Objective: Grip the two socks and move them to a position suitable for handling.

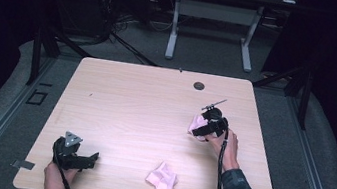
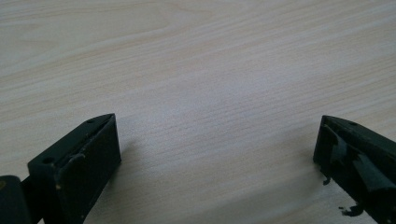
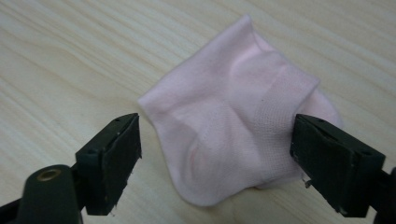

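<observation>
Where jaws gape, pink sock [image 3: 233, 135] near table edge [image 1: 258, 123]

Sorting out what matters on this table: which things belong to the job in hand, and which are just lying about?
In the job:
- pink sock lying between the open jaws of the right hand-held gripper
- second pink sock, near the front edge

Lying about:
- left hand-held gripper, open over bare table
- round grommet
</observation>
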Tool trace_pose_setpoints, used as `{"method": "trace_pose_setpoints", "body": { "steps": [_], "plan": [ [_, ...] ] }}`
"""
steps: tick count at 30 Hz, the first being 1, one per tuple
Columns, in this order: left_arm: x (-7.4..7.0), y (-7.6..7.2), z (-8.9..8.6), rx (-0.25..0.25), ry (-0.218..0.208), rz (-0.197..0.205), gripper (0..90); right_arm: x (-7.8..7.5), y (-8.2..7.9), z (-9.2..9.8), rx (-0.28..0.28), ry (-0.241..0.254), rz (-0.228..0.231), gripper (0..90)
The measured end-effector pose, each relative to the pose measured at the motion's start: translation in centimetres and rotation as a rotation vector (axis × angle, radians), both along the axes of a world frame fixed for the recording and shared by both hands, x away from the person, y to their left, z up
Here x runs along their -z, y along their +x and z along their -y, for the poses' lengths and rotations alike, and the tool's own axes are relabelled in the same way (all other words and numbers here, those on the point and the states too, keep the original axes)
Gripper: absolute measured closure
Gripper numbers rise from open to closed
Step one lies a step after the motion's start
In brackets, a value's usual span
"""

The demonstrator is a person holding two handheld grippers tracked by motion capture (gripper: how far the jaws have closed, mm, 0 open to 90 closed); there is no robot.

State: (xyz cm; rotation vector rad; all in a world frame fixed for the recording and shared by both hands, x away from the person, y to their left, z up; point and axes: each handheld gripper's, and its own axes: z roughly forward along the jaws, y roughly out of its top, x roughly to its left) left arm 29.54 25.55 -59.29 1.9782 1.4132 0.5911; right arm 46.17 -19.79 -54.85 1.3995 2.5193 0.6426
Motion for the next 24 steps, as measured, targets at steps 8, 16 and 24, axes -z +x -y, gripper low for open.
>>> {"method": "trace_pose_setpoints", "body": {
  "steps": [8, 16, 24],
  "plan": [
    [0.0, 0.0, 0.0, 0.001, 0.003, -0.001, 0.6, 0.5, 0.0, 0.1, 0.015, -0.051, 0.041, 48.0],
    [0.0, 0.0, 0.0, 0.002, 0.003, -0.001, 0.7, 0.7, 0.1, 1.2, 0.070, 0.012, 0.066, 74.7],
    [0.0, 0.0, 0.0, 0.000, 0.003, 0.000, 0.7, -0.4, -0.3, 1.5, 0.057, 0.044, 0.080, 86.1]
  ]
}}
